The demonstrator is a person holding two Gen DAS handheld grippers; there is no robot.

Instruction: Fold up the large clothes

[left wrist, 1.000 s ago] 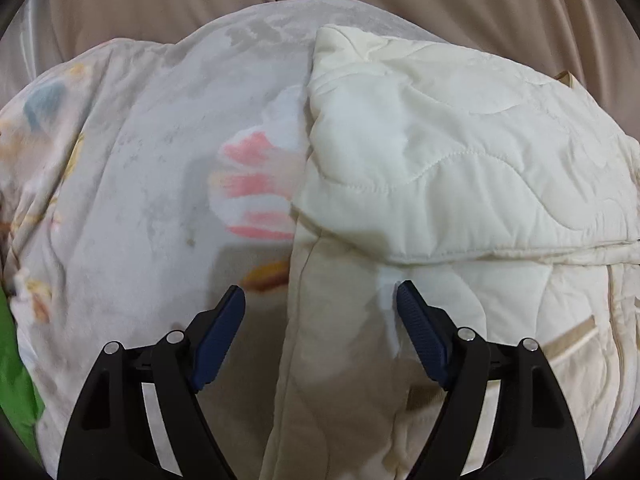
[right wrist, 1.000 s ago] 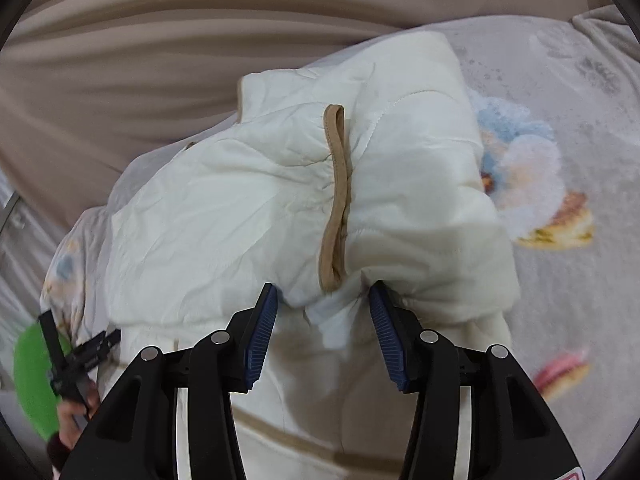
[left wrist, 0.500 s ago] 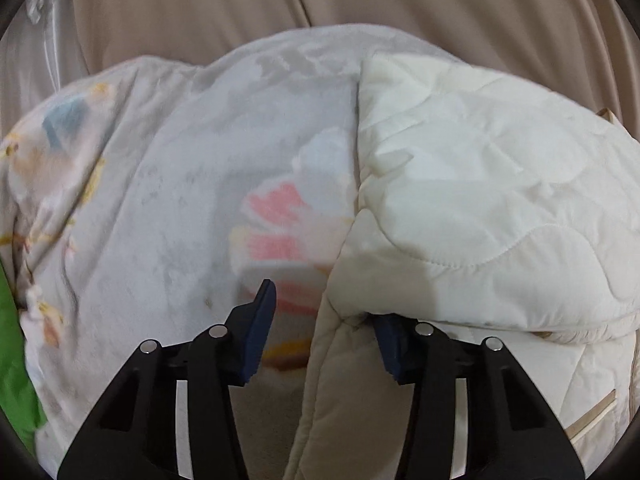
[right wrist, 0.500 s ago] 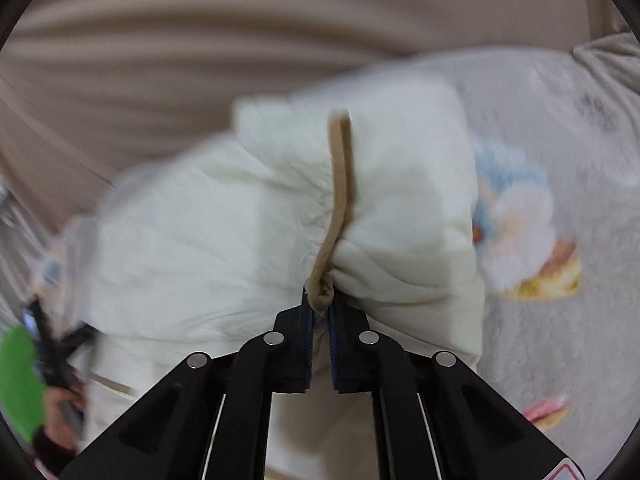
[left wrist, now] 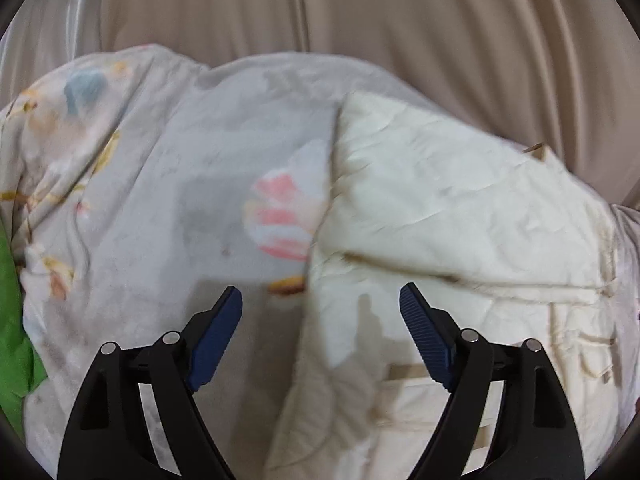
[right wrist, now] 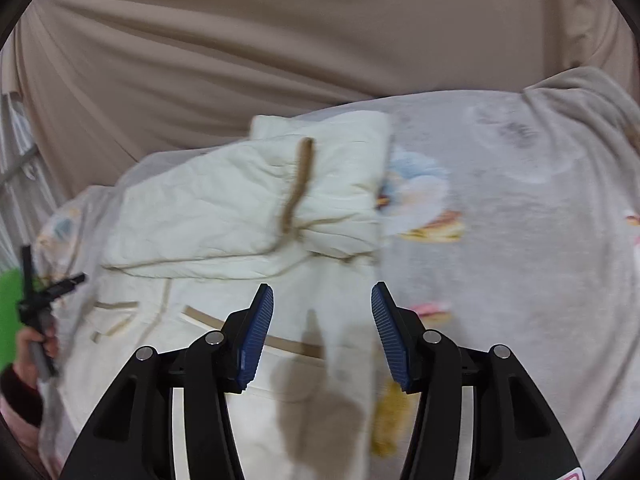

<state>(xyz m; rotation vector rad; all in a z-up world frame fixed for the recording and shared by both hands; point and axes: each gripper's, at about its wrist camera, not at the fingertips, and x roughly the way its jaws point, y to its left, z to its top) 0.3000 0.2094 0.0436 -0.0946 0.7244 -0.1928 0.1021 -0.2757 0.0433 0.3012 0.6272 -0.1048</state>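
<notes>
A cream quilted jacket lies on a printed bedspread, which serves as the landmark; a green patch shows at the bedspread's left edge, and a beige curtain hangs behind. The left gripper hovers above the jacket's left edge, jaws opening wide, nothing between them. The jacket's upper part is doubled over its lower part, a tan-trimmed fold lying on top. The right gripper hovers over the jacket's right side near the bedspread's pale flower print, jaws opening, holding nothing. In the right wrist view a hand carries the other gripper at far left. Judged step: one fold has been laid down and released. The next move probably calls for gripping the remaining lower hem or side edges. Nothing stands on the bedspread to obstruct; the jacket's bulk may spring the fold open.
</notes>
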